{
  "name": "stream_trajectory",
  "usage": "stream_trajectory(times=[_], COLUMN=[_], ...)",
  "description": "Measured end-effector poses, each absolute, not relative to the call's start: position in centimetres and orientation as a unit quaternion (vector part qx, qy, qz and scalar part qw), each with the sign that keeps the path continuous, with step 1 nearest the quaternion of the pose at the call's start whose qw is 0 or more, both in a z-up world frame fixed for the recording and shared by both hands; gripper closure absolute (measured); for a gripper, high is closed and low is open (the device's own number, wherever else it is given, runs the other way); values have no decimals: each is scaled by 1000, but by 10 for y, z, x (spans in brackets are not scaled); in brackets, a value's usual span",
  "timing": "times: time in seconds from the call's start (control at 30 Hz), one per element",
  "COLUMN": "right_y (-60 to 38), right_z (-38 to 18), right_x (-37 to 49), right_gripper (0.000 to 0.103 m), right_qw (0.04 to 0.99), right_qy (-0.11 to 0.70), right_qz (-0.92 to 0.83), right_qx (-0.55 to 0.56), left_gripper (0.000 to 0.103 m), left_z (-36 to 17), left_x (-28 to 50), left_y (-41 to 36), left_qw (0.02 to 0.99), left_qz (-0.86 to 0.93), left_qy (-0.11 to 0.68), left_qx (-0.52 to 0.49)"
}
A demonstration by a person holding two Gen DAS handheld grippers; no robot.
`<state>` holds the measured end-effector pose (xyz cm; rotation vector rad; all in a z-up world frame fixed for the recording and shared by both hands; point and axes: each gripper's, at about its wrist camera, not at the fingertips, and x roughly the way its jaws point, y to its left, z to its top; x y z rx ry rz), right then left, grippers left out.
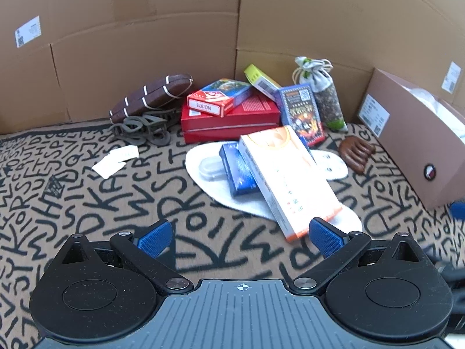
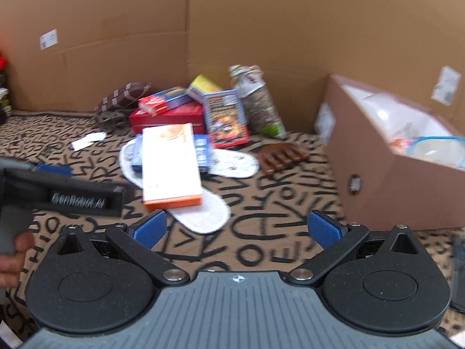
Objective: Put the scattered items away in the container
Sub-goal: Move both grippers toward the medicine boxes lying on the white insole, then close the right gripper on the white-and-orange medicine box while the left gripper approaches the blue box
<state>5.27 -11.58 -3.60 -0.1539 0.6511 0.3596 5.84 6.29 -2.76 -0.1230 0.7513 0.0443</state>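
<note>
Scattered items lie on a letter-patterned cloth (image 1: 116, 192): a white-and-orange box (image 1: 287, 180) (image 2: 170, 165) on a blue box (image 1: 238, 171) and white insoles (image 1: 221, 186), a red box stack (image 1: 229, 116), a card pack (image 1: 302, 113), a drawstring pouch (image 1: 319, 90), a brown wooden hand (image 1: 356, 151) (image 2: 279, 155). The brown cardboard container (image 2: 386, 171) (image 1: 412, 139) stands at right, holding several items. My left gripper (image 1: 241, 235) is open and empty just before the orange box. My right gripper (image 2: 237, 229) is open and empty over the cloth, left of the container.
Cardboard walls (image 1: 145, 43) enclose the back and sides. A brown striped cushion (image 1: 151, 96) and grey letter shapes (image 1: 142, 131) lie at back left, white paper slips (image 1: 116, 160) near them. The left gripper's body and hand (image 2: 58, 195) show at left in the right wrist view.
</note>
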Motion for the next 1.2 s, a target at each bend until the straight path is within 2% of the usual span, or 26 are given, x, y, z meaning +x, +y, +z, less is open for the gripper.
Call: stream_trajectory(times=[0.17, 0.47, 0.83, 0.9, 1.03, 1.2], right_y=[-98, -76, -64, -63, -64, -69], right_z=[-52, -74, -78, -79, -80, -79], right_x=[70, 84, 103, 106, 113, 122], right_gripper=[1, 0, 0, 0, 0, 1], right_qw=[915, 911, 904, 905, 907, 909], right_qy=[329, 285, 285, 279, 278, 279], right_qz=[219, 269, 297, 297, 293, 296], right_qx=[-80, -128, -118, -121, -116, -95], left_gripper=[0, 0, 6, 11, 13, 9], left_z=[-32, -46, -43, -43, -41, -41], left_x=[77, 102, 125, 128, 132, 137], left_y=[67, 65, 81, 81, 81, 85], left_qw=[923, 915, 912, 909, 910, 911], left_qz=[6, -28, -39, -51, -60, -56], left_qy=[377, 394, 397, 399, 397, 392], left_qx=[-75, -87, -98, -103, -105, -112])
